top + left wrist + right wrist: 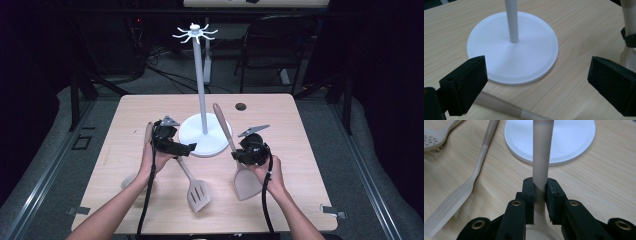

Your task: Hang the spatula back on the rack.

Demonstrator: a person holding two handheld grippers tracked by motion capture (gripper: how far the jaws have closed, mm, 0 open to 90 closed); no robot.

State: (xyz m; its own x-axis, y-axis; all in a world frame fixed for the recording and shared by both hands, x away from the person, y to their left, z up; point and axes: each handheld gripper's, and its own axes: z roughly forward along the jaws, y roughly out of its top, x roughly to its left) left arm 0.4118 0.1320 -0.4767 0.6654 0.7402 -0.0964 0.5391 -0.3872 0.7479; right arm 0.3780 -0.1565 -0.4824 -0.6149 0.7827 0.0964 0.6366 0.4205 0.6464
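A white rack stands mid-table, with a round base [192,137], a thin pole [201,75] and a ring of hooks [195,33] on top. My left gripper [189,148] hovers open just left of the base, holding nothing; the left gripper view has its jaws [536,72] wide apart before the base [512,55]. My right gripper [237,156] is shut on the handle of a beige solid spatula [246,184], which is tilted, handle end toward the pole. The right gripper view has both pads [540,187] clamping that handle [541,157].
A beige slotted spatula [198,194] lies flat near the front middle, its handle running under my left gripper [499,105]. A perforated spoon [129,181] lies under the left forearm. A cable hole [241,106] sits at the table's back right. A chair [280,45] stands beyond.
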